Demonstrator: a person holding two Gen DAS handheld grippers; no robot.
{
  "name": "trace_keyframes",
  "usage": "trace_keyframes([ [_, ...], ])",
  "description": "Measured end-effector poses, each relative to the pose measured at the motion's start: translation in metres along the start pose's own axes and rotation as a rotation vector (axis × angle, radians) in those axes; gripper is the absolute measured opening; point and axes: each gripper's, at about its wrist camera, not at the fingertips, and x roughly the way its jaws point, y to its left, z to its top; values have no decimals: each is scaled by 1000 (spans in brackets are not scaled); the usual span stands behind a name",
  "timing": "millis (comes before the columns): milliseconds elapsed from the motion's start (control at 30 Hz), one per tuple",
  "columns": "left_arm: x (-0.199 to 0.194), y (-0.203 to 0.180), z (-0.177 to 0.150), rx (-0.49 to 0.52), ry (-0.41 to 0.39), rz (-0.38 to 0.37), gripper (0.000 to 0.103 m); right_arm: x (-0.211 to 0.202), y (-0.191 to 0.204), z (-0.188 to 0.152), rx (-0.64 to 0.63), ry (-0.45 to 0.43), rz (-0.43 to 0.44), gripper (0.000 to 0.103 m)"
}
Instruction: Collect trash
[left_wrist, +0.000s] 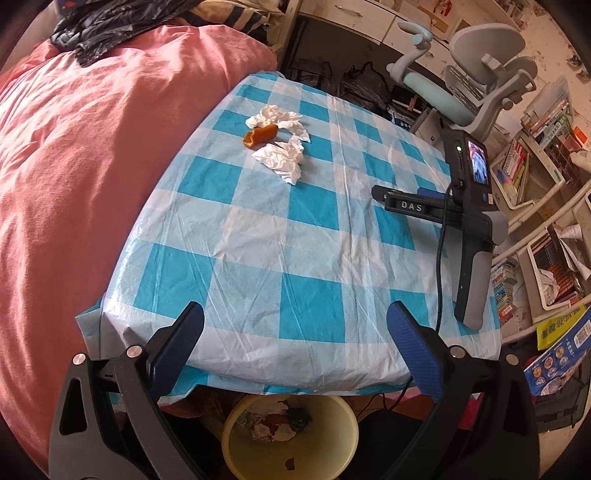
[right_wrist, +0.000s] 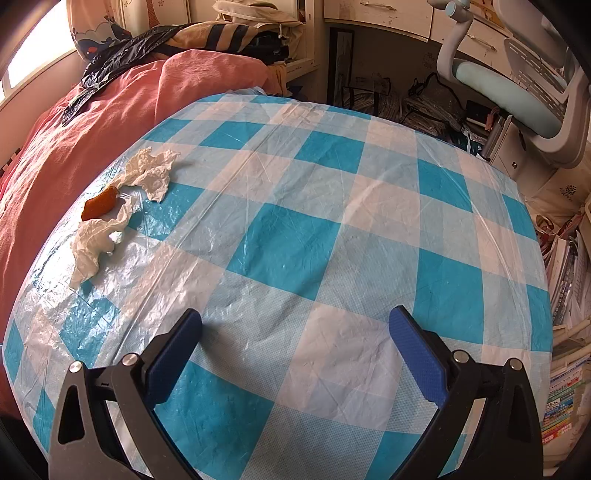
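Two crumpled white tissues (left_wrist: 282, 158) (left_wrist: 277, 118) and an orange peel (left_wrist: 260, 134) lie on the far left of the blue-and-white checked table (left_wrist: 295, 236). In the right wrist view the tissues (right_wrist: 94, 245) (right_wrist: 151, 175) and the peel (right_wrist: 99, 203) sit at the table's left edge. A yellow trash bin (left_wrist: 291, 435) with scraps inside stands below the table's near edge. My left gripper (left_wrist: 295, 332) is open and empty above the near edge. My right gripper (right_wrist: 295, 339) is open and empty over the table; it also shows in the left wrist view (left_wrist: 399, 201), at the right.
A bed with a pink cover (left_wrist: 92, 166) borders the table's left side, with a black plastic bag (left_wrist: 110, 29) on it. A grey office chair (left_wrist: 476, 85) stands beyond the far right corner. Bookshelves (left_wrist: 546, 206) and stacked books line the right side.
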Motion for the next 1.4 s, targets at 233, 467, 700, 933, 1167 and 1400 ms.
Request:
trace_keyframes([
  [233,-1,15,8,-57,-34,48,96,0,1,0,0,0,0,97],
  [467,8,12,9,-30,-36,112,96,0,1,-1,0,0,0,97],
  [700,17,12,13,-18,-33,162,96,0,0,0,0,0,0,97],
  [933,13,8,32,11,-73,168,96,0,0,0,0,0,0,97],
  [1167,15,-13,45,98,-112,185,96,0,0,0,0,0,0,97],
  [1400,16,-33,49,170,-137,174,96,0,0,0,0,0,-1,97],
])
